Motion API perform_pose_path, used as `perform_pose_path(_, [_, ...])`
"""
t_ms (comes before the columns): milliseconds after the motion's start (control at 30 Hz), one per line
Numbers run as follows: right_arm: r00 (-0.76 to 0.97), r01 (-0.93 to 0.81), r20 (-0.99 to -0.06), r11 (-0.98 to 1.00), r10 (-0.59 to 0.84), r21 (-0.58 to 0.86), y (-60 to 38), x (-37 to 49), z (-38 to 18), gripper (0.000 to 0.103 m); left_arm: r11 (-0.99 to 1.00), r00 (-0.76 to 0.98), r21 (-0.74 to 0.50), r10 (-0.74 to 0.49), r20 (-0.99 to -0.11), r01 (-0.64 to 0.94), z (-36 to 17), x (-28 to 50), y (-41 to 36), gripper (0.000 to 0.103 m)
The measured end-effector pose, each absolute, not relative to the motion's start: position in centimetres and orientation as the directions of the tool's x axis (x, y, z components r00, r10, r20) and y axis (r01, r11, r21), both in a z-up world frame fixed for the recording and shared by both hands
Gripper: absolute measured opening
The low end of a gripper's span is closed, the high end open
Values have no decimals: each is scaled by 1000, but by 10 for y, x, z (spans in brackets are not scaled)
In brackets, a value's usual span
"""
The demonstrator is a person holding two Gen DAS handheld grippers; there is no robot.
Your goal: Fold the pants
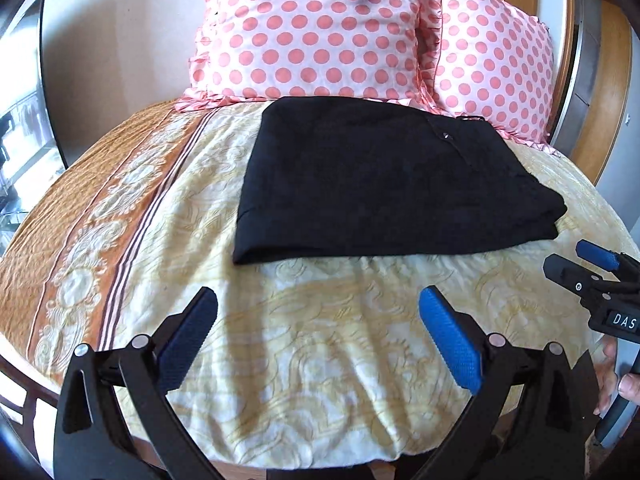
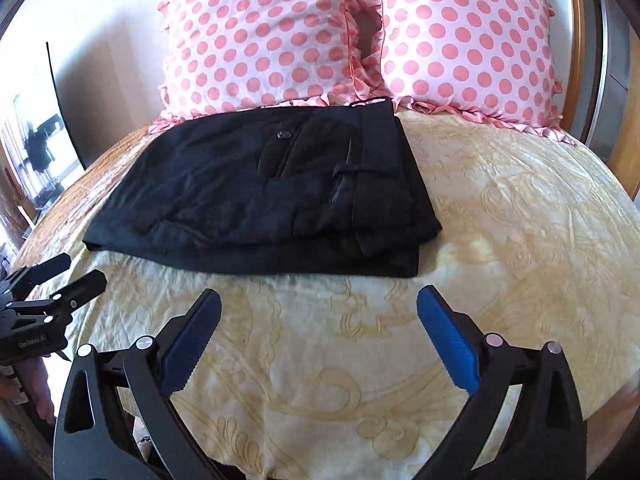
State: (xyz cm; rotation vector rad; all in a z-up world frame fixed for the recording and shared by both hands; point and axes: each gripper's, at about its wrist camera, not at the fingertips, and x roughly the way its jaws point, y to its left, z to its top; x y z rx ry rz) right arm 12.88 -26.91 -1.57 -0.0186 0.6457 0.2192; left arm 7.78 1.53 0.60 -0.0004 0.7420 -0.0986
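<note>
The black pants (image 1: 372, 184) lie folded in a flat rectangle on the bed, just in front of the pillows; in the right wrist view the pants (image 2: 272, 192) show a buttoned pocket and the waistband on the right side. My left gripper (image 1: 318, 304) is open and empty, held over the bedspread short of the pants' near edge. My right gripper (image 2: 320, 304) is open and empty, also short of the pants. The right gripper (image 1: 576, 260) shows at the right edge of the left wrist view, and the left gripper (image 2: 76, 272) at the left edge of the right wrist view.
The bed (image 1: 320, 360) has a cream and orange patterned spread. Two pink polka-dot pillows (image 1: 312, 28) (image 2: 468, 40) stand against the wall behind the pants. A wooden headboard (image 1: 612, 80) is at the right. A mirror or glass (image 2: 36, 148) stands at the left.
</note>
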Motion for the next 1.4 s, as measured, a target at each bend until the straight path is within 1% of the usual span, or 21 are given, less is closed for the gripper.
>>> perform_pose_path(133, [782,-202,-597,979,177,27,-256,122,-27,101,996,726,-38,-89,-682,86,-2,69,20,101])
perform_pose_path(200, [783,-201,-599,980,169,14,-250,120,-31,101,996,737,-2,-65,-673,86,-4,65,17,101])
perform_pose_path(300, [791,-175,-596,984,137,-6,-245,118,-36,102,996,744,19,-49,-667,83,-6,64,14,101])
perform_pose_path(533, [808,-136,-578,991,110,-3,-244,113,-38,102,999,767,21,-23,-641,47,-9,60,14,101])
perform_pose_path(967, [817,-100,-570,995,83,2,-242,110,-38,102,999,770,20,-9,-638,28,-9,59,13,101])
perform_pose_path(1400, [823,-102,-561,995,86,2,-243,108,-39,102,999,770,20,-10,-637,29,-9,59,13,101])
